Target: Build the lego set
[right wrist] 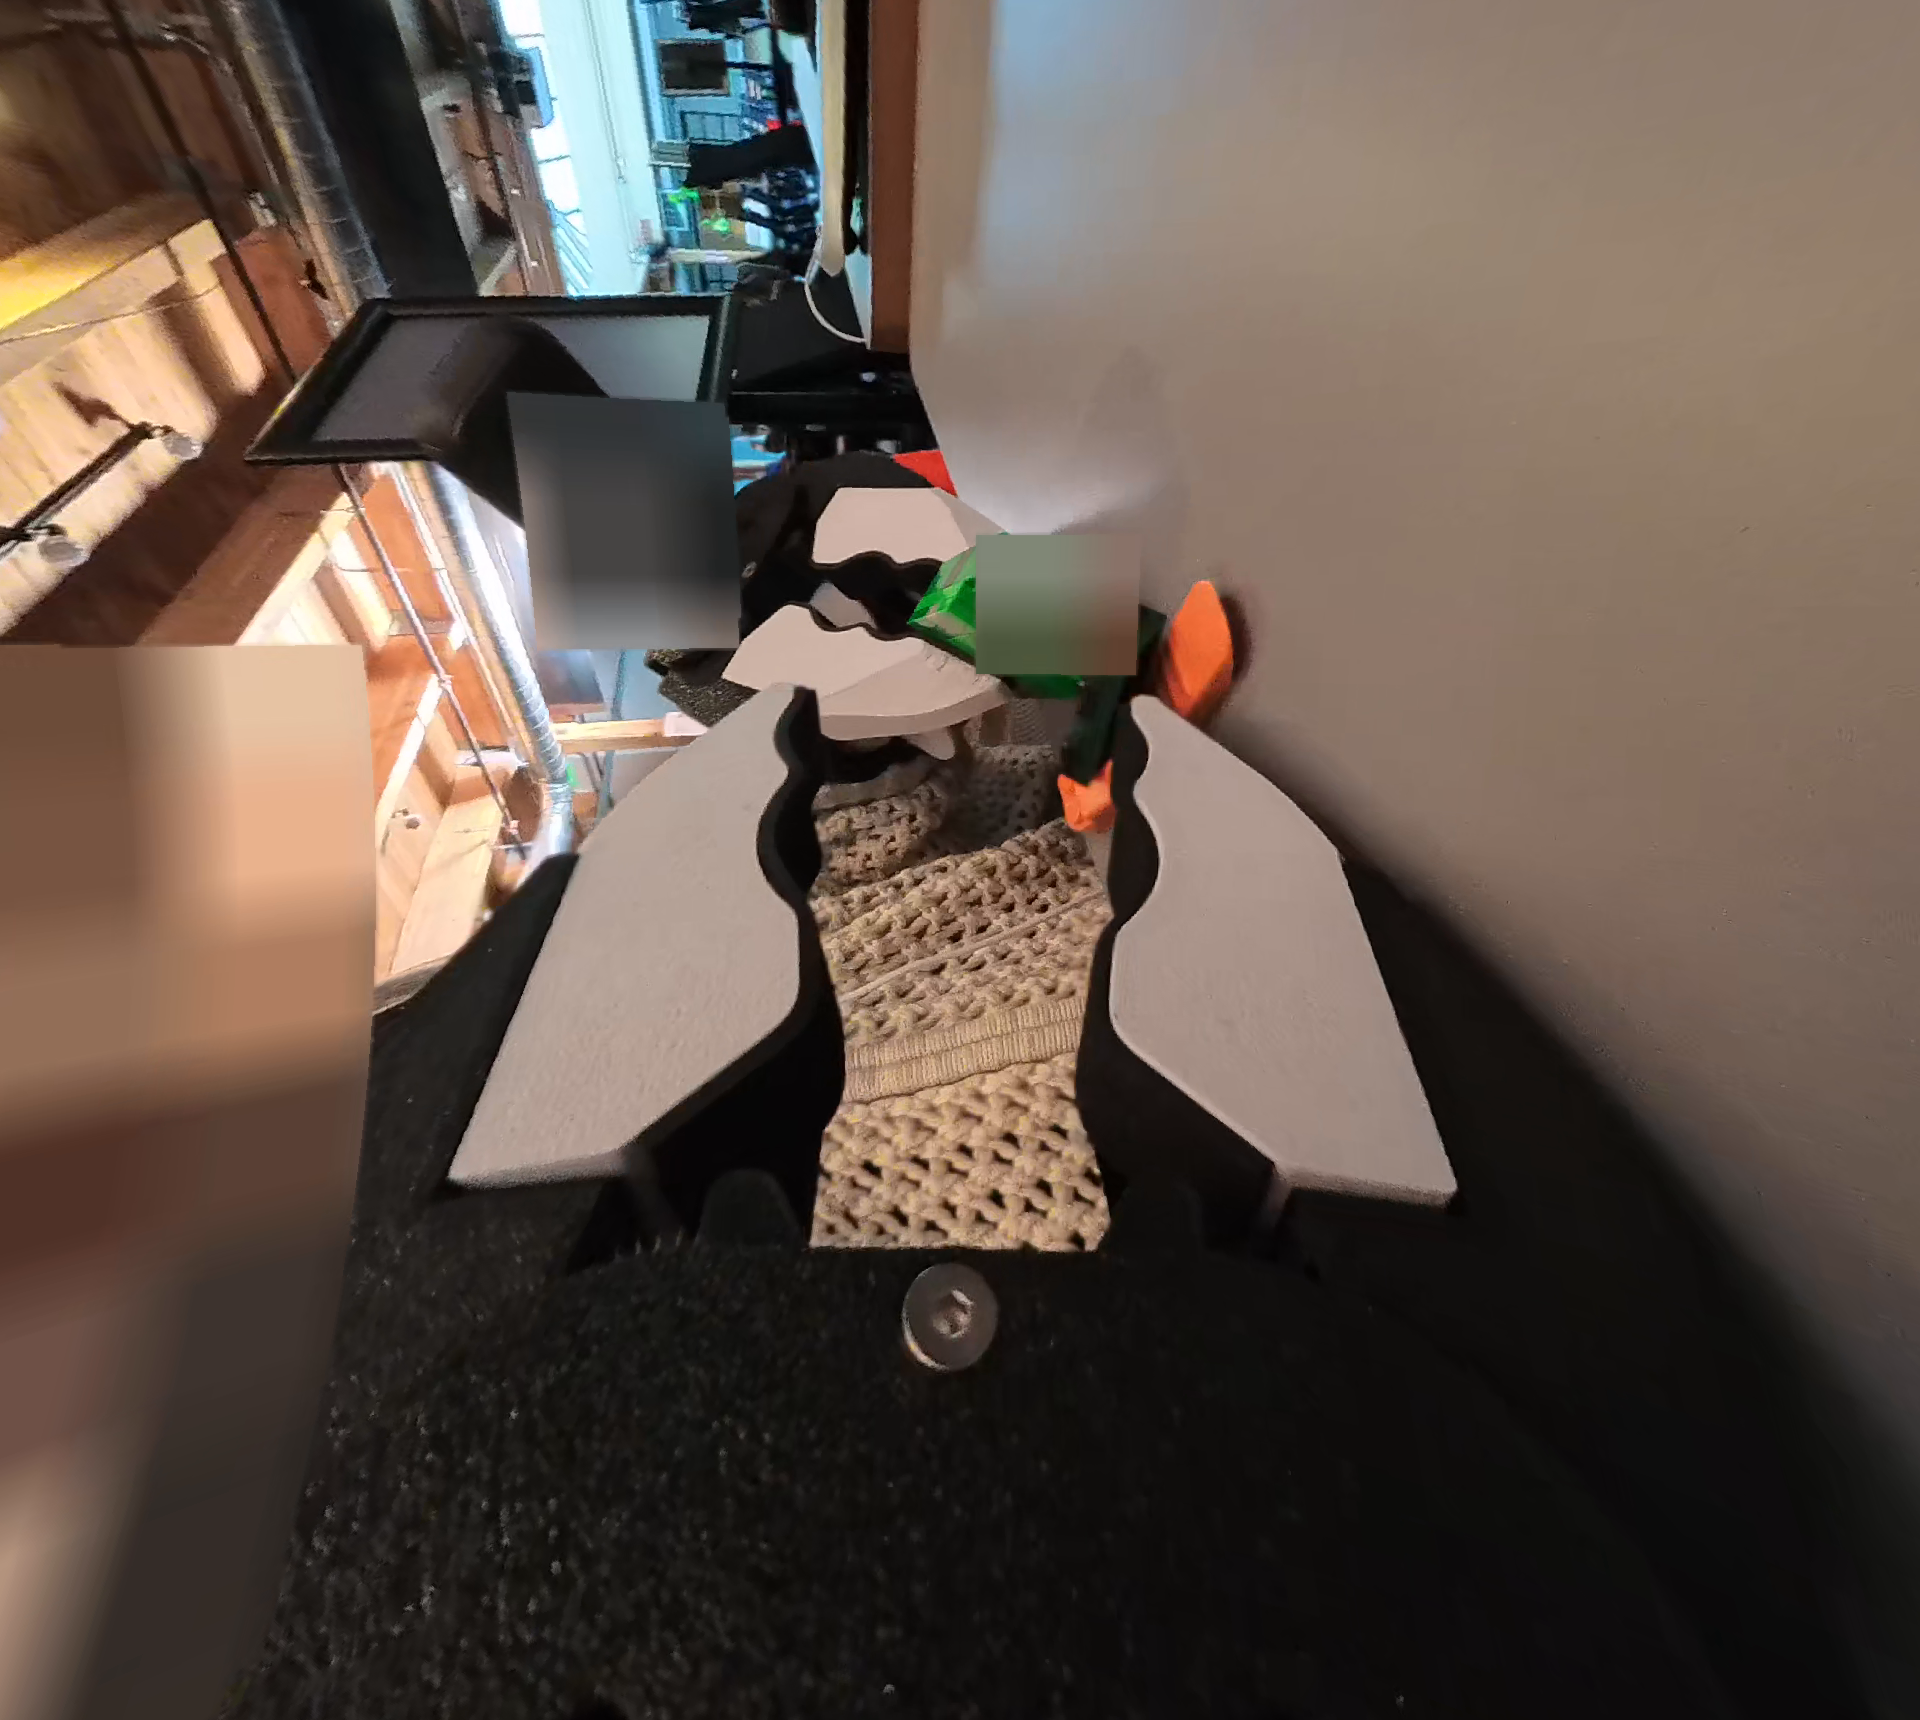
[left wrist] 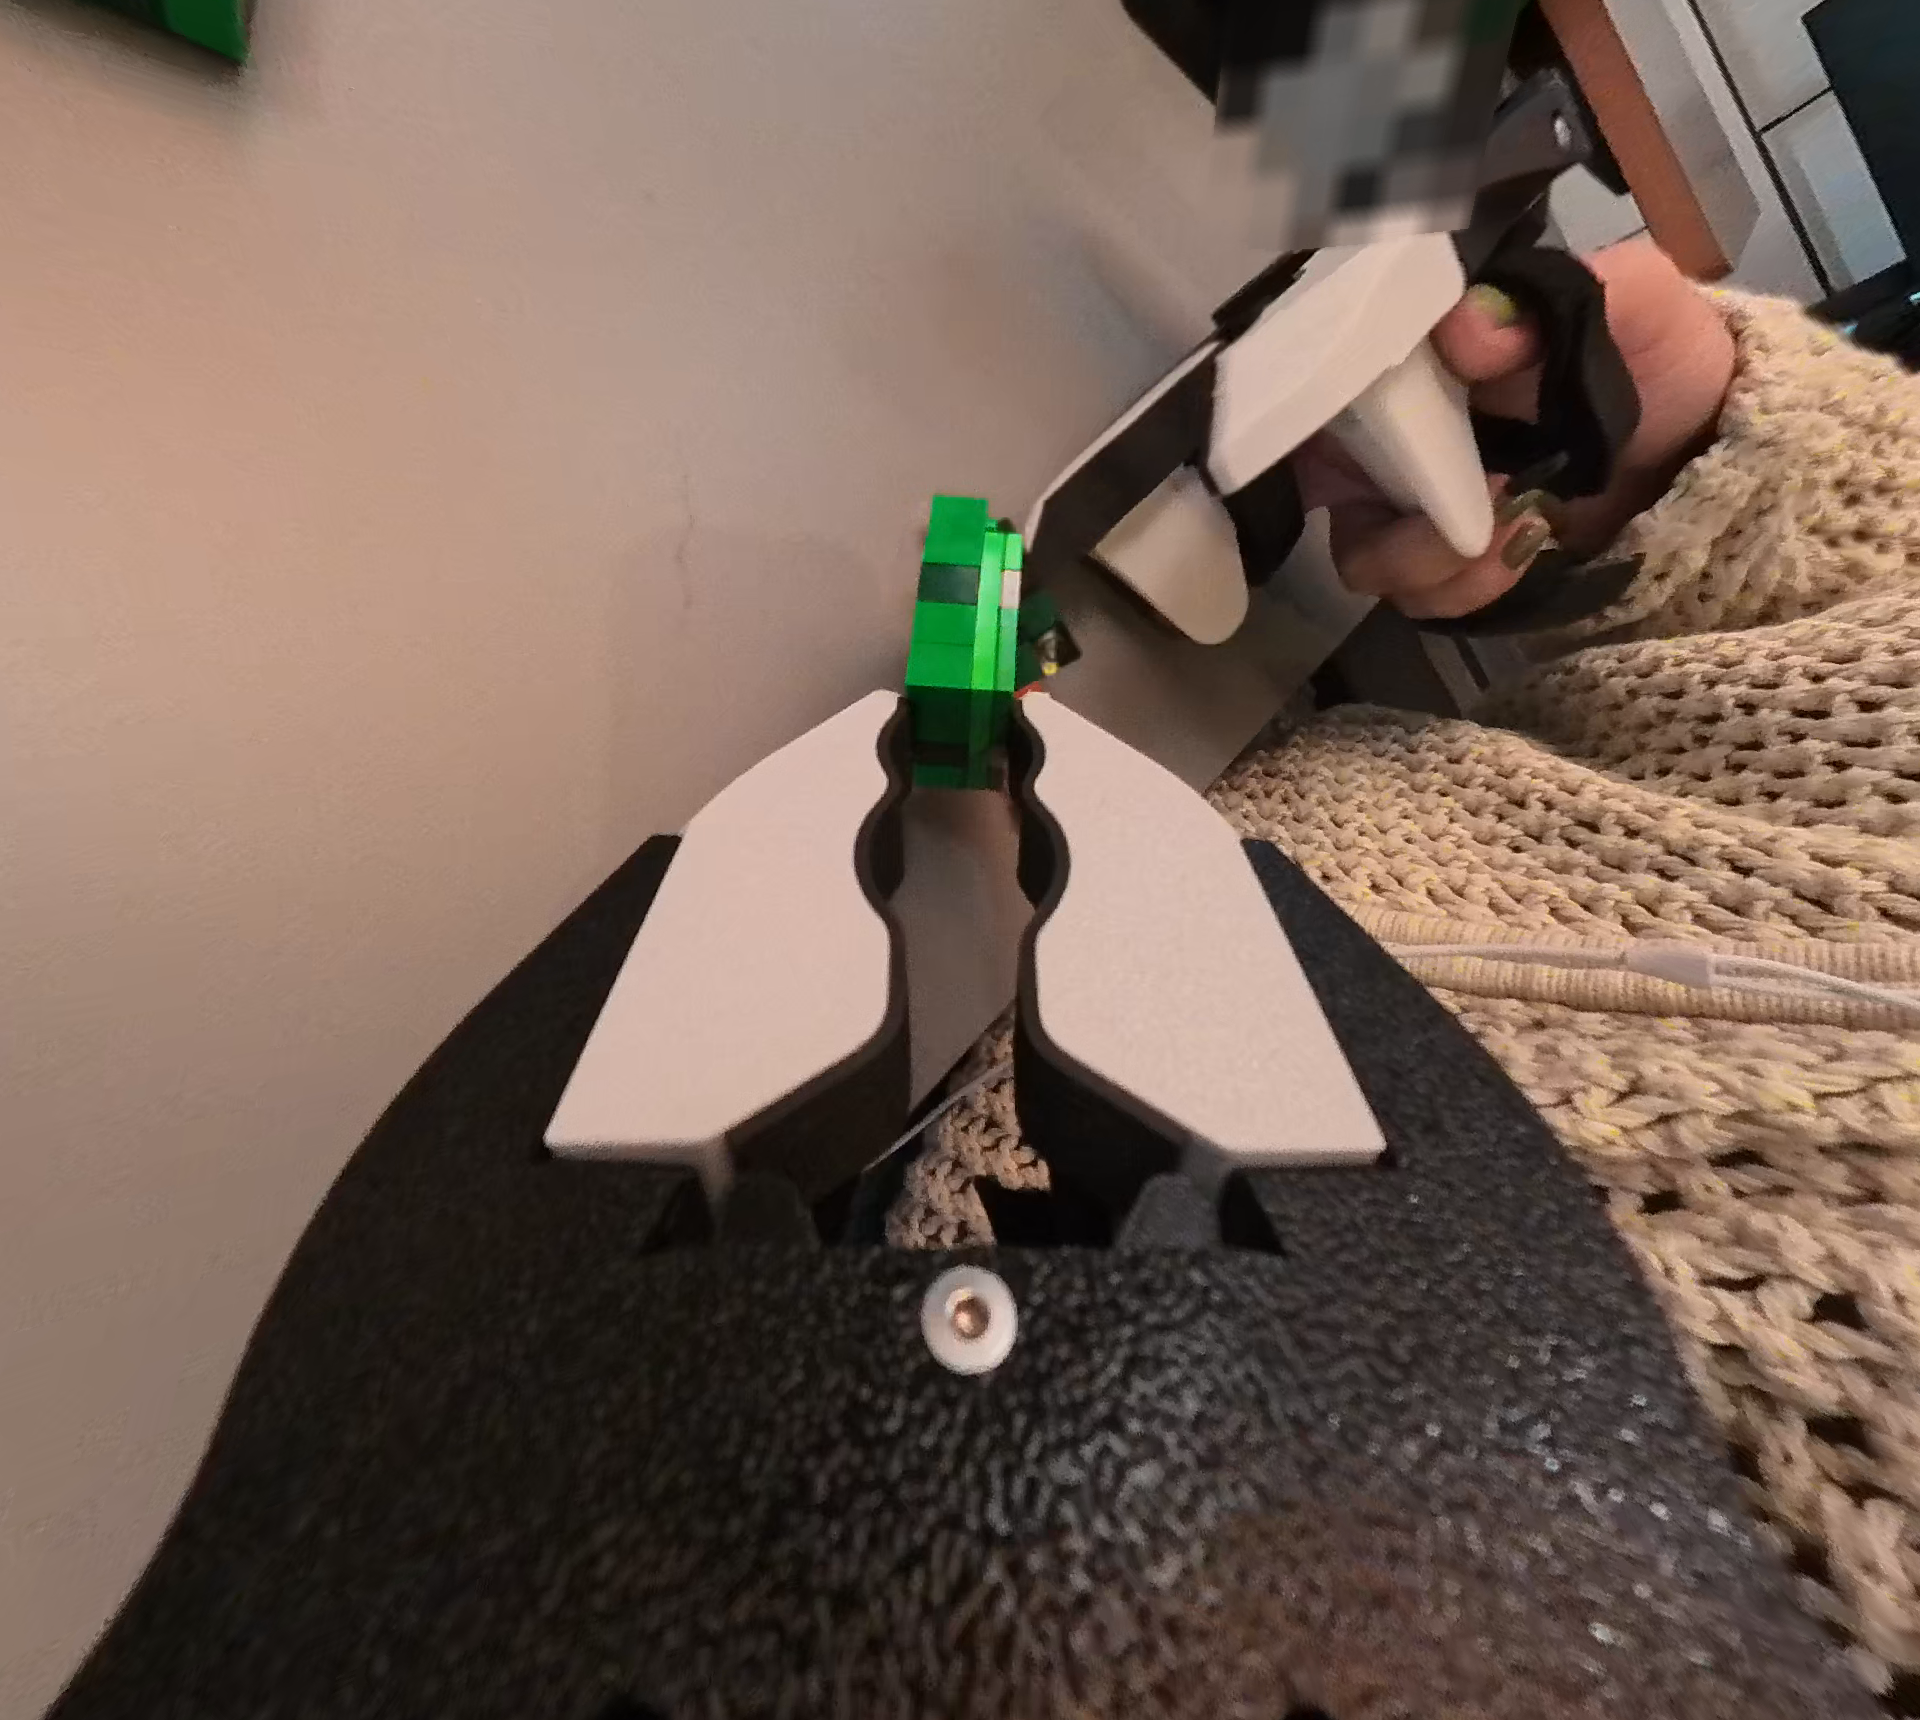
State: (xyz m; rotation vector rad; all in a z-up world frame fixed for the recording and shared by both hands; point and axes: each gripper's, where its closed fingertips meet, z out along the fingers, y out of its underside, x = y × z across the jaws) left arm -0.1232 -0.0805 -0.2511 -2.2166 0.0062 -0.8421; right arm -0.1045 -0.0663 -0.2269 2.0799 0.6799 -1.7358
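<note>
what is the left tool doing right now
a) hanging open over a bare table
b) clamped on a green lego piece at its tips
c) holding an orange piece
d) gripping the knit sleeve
b: in the left wrist view the left tool has its fingertips closed on the lower end of the green lego piece, which sticks out past the tips.

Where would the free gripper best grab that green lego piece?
Probably the green lego piece's free upper end, pinching its flat faces from above. The left gripper already clamps its lower end, and the open right gripper sits beside it.
</note>
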